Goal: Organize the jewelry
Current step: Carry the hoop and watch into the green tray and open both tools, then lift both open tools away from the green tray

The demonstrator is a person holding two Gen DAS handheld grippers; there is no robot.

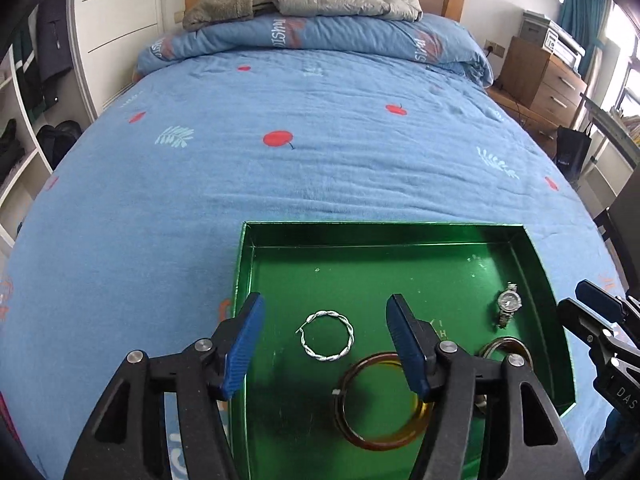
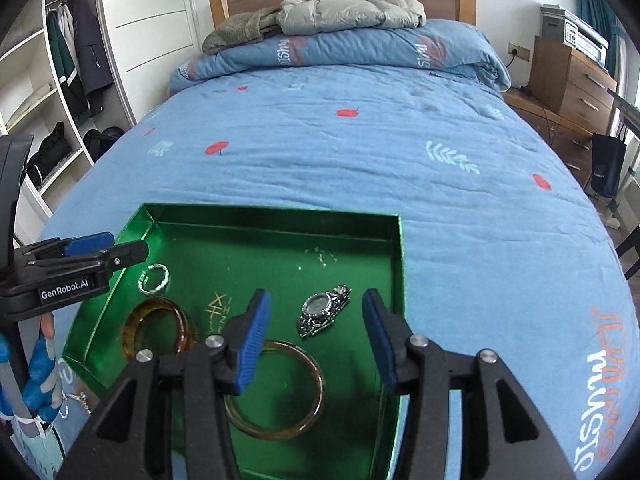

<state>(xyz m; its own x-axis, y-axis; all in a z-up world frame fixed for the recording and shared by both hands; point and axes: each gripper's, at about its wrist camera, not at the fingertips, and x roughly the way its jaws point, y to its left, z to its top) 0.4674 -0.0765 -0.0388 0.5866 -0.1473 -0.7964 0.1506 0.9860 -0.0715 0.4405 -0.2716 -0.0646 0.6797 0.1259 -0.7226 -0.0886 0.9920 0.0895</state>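
A shiny green tray (image 1: 384, 236) (image 2: 280, 222) lies on the blue bed. In it are a twisted silver bracelet (image 1: 327, 340) (image 2: 154, 278), an amber bangle (image 1: 380, 400) (image 2: 158, 332), a second brown bangle (image 1: 505, 350) (image 2: 280, 390) and a silver watch (image 1: 508, 304) (image 2: 323, 310). My left gripper (image 1: 325, 342) is open and empty, its jaws either side of the silver bracelet above it. My right gripper (image 2: 314, 338) is open and empty, hovering over the watch and the brown bangle. Each gripper also shows at the edge of the other's view (image 1: 600, 312) (image 2: 88, 252).
The bed's blue quilt (image 1: 320, 160) stretches beyond the tray, with a folded duvet and jackets (image 1: 312, 4) at the headboard. A wardrobe (image 2: 48, 100) stands left, wooden drawers (image 2: 572, 76) right. A small chain (image 2: 78, 400) lies on the quilt left of the tray.
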